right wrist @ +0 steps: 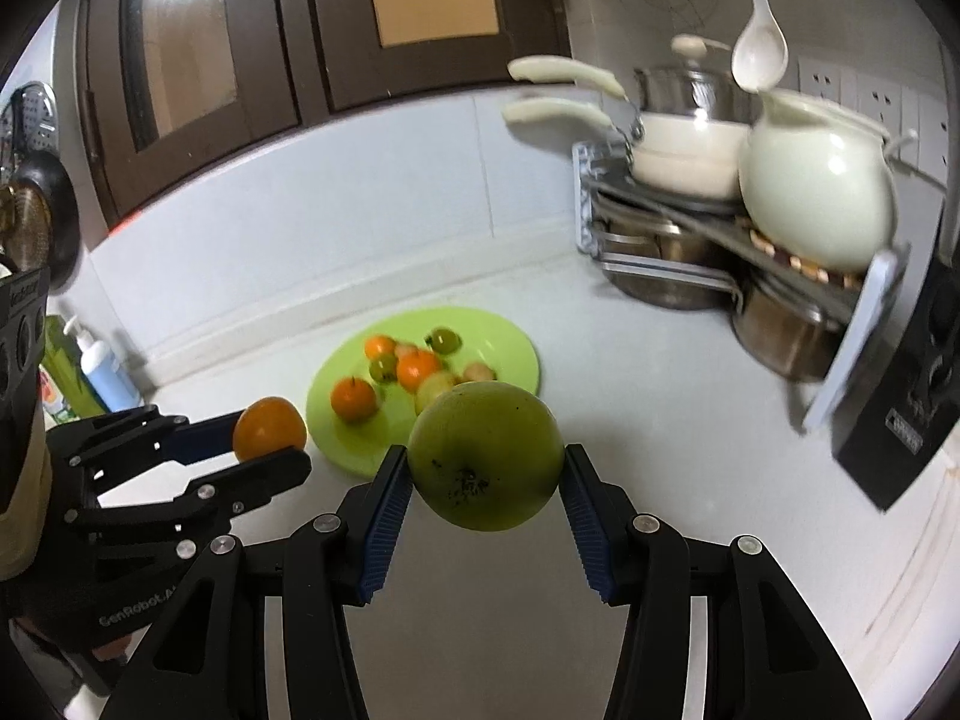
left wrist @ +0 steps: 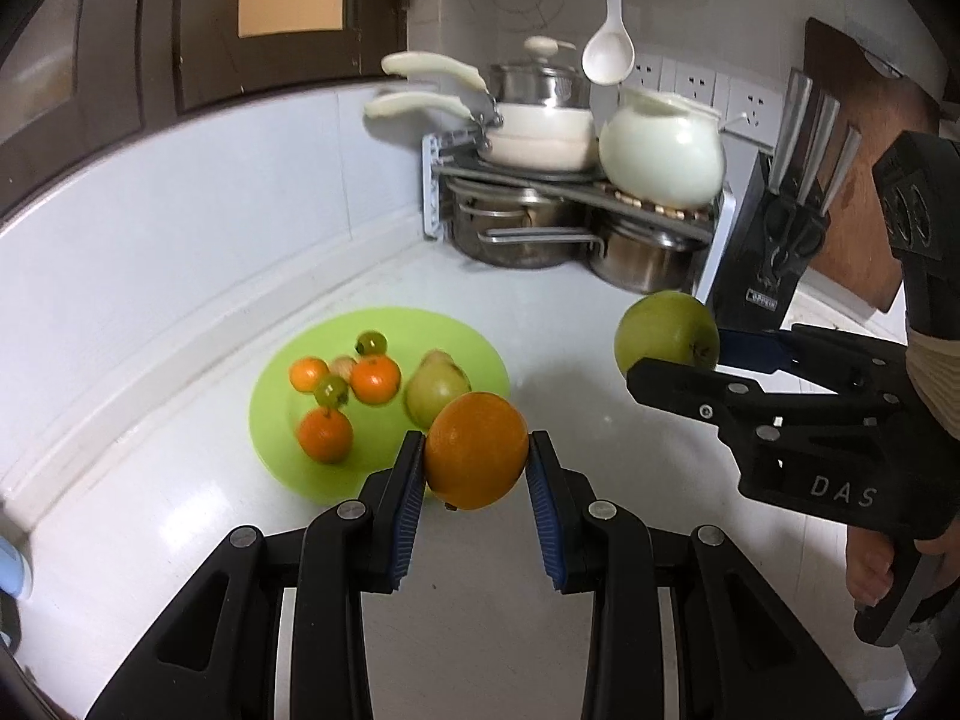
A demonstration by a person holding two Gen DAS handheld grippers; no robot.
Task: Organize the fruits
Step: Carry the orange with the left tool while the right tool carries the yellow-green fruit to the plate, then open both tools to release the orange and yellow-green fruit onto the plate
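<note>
My left gripper (left wrist: 476, 457) is shut on a large orange (left wrist: 476, 450) and holds it above the near edge of a green plate (left wrist: 384, 324). The plate holds small oranges (left wrist: 324, 434), a pear (left wrist: 437, 390) and small green fruits (left wrist: 369, 342). My right gripper (right wrist: 486, 468) is shut on a green apple (right wrist: 486, 456), held above the counter just in front of the plate (right wrist: 498, 330). The right gripper also shows in the left wrist view (left wrist: 672, 354) with the apple (left wrist: 666, 330). The left gripper (right wrist: 270, 441) with the orange (right wrist: 269, 427) shows in the right wrist view.
A rack with pots and a white jug (left wrist: 660, 150) stands in the back corner. A black knife block (left wrist: 774, 240) stands at the right. A white ladle (left wrist: 609, 54) hangs above. A soap bottle (right wrist: 105, 372) stands at the far left of the white counter (left wrist: 180, 540).
</note>
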